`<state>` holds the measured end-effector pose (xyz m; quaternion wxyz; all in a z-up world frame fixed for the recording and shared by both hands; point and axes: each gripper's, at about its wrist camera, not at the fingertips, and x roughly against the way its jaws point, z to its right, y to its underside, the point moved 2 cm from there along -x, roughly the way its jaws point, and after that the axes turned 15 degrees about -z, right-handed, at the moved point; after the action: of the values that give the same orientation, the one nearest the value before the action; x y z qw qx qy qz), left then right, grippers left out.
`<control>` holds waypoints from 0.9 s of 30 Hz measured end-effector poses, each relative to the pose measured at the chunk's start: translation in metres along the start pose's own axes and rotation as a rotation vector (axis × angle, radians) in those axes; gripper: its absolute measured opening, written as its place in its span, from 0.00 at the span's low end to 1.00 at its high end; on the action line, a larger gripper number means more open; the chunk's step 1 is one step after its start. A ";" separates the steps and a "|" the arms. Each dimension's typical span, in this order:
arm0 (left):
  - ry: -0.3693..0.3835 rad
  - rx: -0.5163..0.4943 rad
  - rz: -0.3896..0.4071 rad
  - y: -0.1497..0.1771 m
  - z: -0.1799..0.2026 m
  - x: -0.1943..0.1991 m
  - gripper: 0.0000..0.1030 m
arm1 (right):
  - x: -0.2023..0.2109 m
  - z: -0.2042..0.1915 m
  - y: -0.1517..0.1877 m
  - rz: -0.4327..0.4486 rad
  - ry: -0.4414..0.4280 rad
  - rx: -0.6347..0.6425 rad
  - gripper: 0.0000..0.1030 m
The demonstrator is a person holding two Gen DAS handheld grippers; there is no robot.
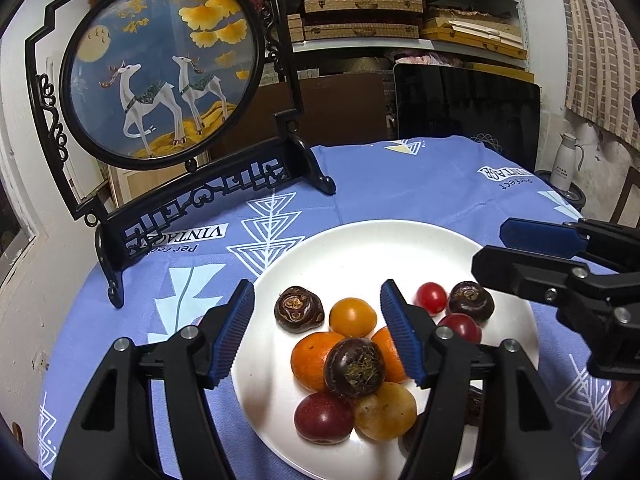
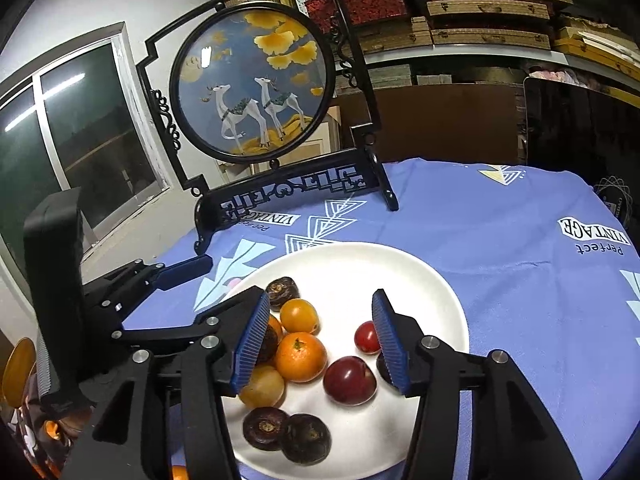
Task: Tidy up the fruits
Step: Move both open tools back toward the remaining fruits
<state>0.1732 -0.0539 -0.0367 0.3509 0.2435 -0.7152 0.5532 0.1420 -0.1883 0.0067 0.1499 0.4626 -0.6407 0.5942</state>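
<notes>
Two fisheye views, each looking forward and downward between a gripper's own two blue-padded fingers. The left wrist camera sat close above the white plate (image 1: 352, 248), facing the deer screen (image 1: 160, 68) from its left side. The right wrist camera looked from further right. Both shared the plate, screen, blue tablecloth (image 2: 500, 240) and shelves (image 2: 480, 8); each also caught the other gripper.

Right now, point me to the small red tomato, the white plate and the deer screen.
small red tomato (image 2: 367, 337): right wrist view, middle of its skin.
white plate (image 2: 360, 268): right wrist view, bare far part.
deer screen (image 1: 160, 68): left wrist view, round picture's middle.
</notes>
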 end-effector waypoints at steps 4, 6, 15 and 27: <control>0.007 0.006 0.026 0.003 -0.002 0.015 0.64 | 0.022 -0.006 0.010 0.039 -0.016 -0.011 0.58; 0.011 0.016 0.050 0.009 -0.006 0.027 0.70 | 0.034 -0.012 0.025 0.033 0.009 0.012 0.59; 0.070 0.036 0.018 0.074 -0.031 0.063 0.78 | 0.060 -0.034 0.114 -0.144 0.131 0.169 0.60; 0.138 -0.101 -0.075 0.145 -0.028 0.086 0.85 | -0.006 -0.041 0.149 -0.354 0.043 0.183 0.57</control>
<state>0.0182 0.0160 -0.0562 0.4317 0.2133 -0.7067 0.5184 0.0155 -0.1687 -0.0801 0.2231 0.5669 -0.4892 0.6242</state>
